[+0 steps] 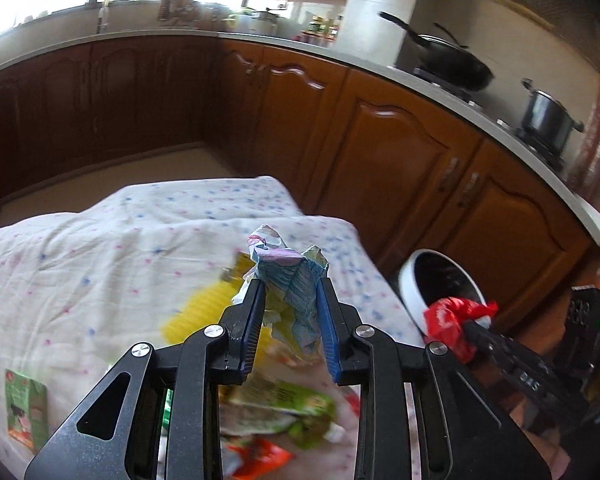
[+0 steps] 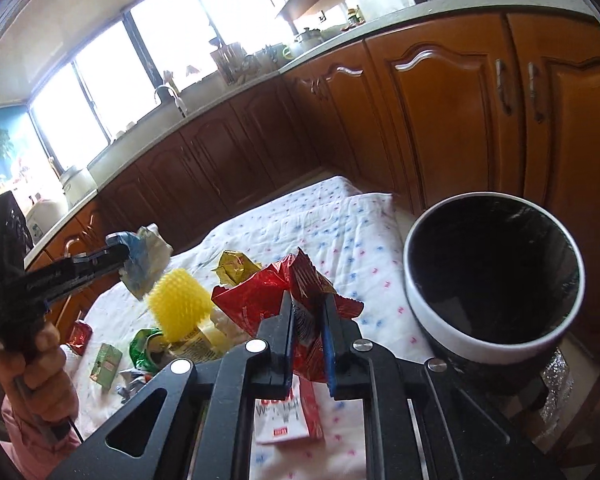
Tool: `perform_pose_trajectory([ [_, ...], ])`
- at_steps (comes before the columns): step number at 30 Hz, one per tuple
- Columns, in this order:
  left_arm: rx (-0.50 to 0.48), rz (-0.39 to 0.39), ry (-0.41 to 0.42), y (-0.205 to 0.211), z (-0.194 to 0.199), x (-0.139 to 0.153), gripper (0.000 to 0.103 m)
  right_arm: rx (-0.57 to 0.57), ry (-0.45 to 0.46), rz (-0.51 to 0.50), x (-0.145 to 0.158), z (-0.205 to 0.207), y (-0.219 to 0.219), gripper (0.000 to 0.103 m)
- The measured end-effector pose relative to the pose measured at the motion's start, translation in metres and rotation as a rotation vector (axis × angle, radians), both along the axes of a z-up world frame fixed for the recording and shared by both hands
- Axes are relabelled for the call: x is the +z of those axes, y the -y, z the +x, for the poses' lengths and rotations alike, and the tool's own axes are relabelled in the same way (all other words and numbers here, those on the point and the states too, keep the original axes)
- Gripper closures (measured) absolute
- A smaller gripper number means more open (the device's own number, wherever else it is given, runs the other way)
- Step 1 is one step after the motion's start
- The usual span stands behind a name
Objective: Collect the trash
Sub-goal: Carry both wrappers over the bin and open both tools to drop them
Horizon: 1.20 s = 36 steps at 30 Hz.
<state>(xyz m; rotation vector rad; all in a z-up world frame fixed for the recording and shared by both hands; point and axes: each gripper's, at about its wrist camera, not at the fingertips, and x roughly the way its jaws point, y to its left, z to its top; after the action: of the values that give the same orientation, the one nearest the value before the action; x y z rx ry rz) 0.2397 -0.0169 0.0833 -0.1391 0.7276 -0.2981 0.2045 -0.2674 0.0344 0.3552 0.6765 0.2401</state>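
Left wrist view: my left tongs (image 1: 290,288) pinch a crumpled pale-blue foil wrapper (image 1: 288,276) upright above the dotted quilted tabletop (image 1: 100,232). Right wrist view: my right tongs (image 2: 308,308) clamp a crinkled red foil packet (image 2: 268,292), long axis upward, beside the round black white-rimmed bin (image 2: 488,344).

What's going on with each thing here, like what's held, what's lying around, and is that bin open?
Left gripper: shut on blue wrapper, lifted.
Right gripper: shut on red wrapper, lifted.
Bin: open, black-lined.
Yellow spiky ball: lying on cloth.
Green carton: lying on cloth.
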Motion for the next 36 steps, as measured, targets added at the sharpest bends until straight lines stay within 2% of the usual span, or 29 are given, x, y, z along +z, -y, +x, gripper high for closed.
perform_pose_trajectory([
  [3,-0.065,-0.014,-0.015,0.022,-0.012,-0.004,0.078,-0.025,0.009,0.003,0.004,-0.012,0.012,0.092],
  [7,-0.13,0.005,-0.037,0.052,-0.021,-0.017,0.078,-0.062,0.01,0.01,0.004,-0.023,0.029,0.092],
  [17,-0.211,0.038,-0.058,0.096,-0.036,-0.033,0.078,-0.134,-0.004,0.015,-0.003,-0.042,0.059,0.092],
  [26,-0.264,0.063,-0.072,0.129,-0.034,-0.041,0.078,-0.176,-0.002,0.027,-0.004,-0.047,0.085,0.091],
  [36,-0.331,0.095,-0.061,0.174,-0.014,-0.036,0.078,-0.229,0.012,0.023,0.002,-0.031,0.11,0.091],
])
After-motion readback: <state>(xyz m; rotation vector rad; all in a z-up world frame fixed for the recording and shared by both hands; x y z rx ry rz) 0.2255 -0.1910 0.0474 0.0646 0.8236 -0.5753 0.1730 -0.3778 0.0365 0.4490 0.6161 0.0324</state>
